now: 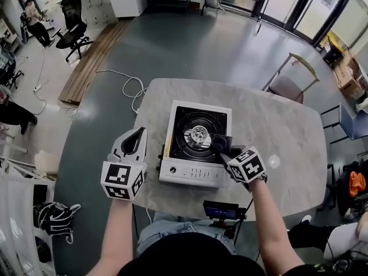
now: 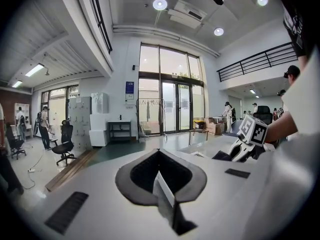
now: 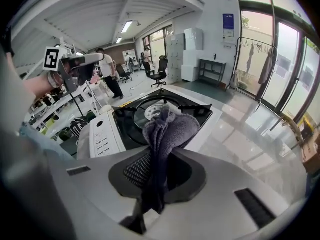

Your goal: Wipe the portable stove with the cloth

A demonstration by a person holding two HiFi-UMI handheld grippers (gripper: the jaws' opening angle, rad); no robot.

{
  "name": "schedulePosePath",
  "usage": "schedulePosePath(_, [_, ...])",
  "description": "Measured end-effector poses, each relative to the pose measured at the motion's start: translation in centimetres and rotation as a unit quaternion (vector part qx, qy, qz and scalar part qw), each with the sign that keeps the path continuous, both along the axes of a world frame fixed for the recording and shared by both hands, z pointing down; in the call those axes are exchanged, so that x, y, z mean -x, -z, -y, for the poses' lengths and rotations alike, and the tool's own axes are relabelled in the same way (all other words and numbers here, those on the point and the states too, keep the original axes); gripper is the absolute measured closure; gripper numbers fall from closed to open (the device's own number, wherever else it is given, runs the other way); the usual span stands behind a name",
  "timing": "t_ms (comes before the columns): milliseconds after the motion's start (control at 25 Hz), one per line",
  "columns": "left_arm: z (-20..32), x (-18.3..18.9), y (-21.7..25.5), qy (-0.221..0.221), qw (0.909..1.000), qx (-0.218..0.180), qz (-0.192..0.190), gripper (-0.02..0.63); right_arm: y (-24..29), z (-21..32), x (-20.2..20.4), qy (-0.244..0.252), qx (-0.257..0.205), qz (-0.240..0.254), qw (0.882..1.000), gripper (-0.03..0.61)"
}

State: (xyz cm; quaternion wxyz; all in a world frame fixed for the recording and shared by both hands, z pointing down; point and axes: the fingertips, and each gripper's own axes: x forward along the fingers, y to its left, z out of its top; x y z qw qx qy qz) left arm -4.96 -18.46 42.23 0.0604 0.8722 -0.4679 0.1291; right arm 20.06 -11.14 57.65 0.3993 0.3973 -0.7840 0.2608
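Grey soft cloth [image 3: 167, 128], bunched into a wad. The right gripper [image 1: 229, 156] is clamped on it, with the fold pinched between the 2 jaws and a rounded pad standing proud of the tips. The pad sits over the near right part of the portable stove [image 1: 192, 172], at the edge of the black top close to the round burner [image 1: 199, 134]. I cannot confirm from either view whether it is touching the surface.

The left gripper [image 1: 137, 137] has its jaws closed together with nothing between them. It is held just left of the stove near the table [image 1: 287, 131] edge and is not touching the stove.

Handling notes (judgement):
- Cloth: light, limp and compressible. It will not push back, so wiping pressure has to come from the gripper. The grip is low on the bunch, which looks right; a looser hold would let it drag out on the pan supports.
- Stove: rigid sheet-metal body, probably light enough to skate on the smooth stone top under a sideways wipe. I would brace it with the left gripper against the white front or side wall, away from the knob.
- Black top: raised prongs around the burner are likely to snag fabric, so short strokes there.
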Motion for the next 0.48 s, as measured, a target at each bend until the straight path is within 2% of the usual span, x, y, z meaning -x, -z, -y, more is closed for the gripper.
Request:
schedulePosePath(200, [0.3, 0.2, -0.6, 0.009, 0.9999, 0.007, 0.004, 0.603, -0.3, 0.7, 0.1, 0.022, 0.012, -0.014, 1.000, 0.515])
schedulePosePath(480, [1.2, -0.5, -1.1, 0.011, 0.9998, 0.014, 0.002, 0.603, -0.4, 2.4, -1.1, 0.013, 0.023, -0.006, 1.000, 0.514])
